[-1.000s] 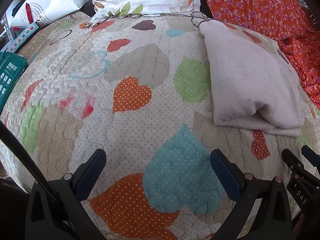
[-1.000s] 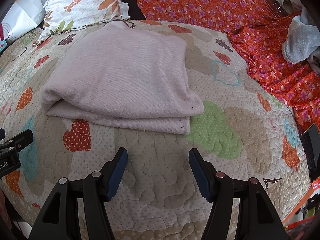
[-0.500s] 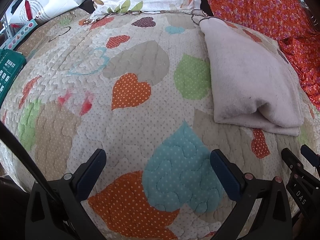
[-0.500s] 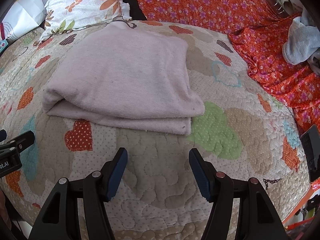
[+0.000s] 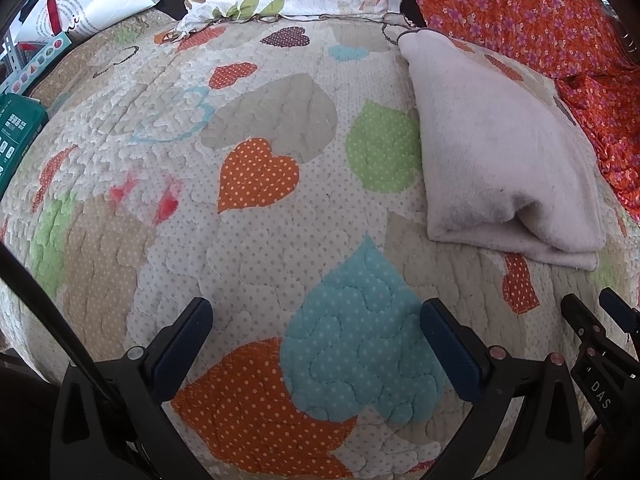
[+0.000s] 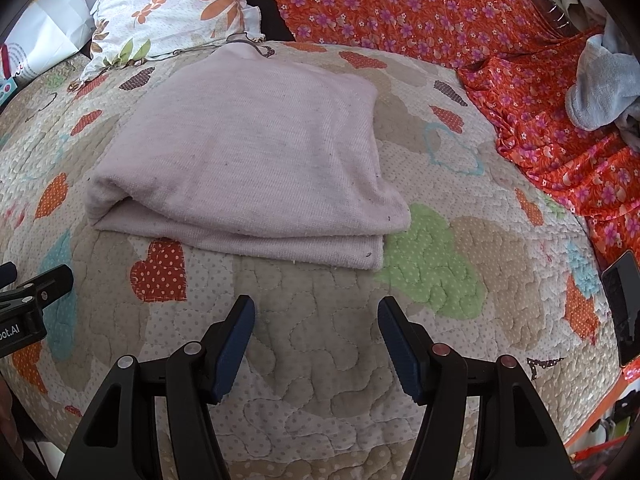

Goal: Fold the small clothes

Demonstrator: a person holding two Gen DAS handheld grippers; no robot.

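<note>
Hovering spread and empty near the folded pale pink knit garment (image 6: 248, 160) on the heart-patterned quilt (image 6: 320, 340), the right claw (image 6: 316, 320) and left claw (image 5: 316, 328) risk snagging quilt beneath.

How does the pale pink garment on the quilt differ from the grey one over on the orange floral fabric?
The pale pink garment is folded flat with stacked layers and squared edges; the grey garment is a crumpled heap. The pink one lies mid-quilt, just beyond the right gripper; the grey one sits far right on the orange floral fabric. Neither is held by a gripper.
</note>
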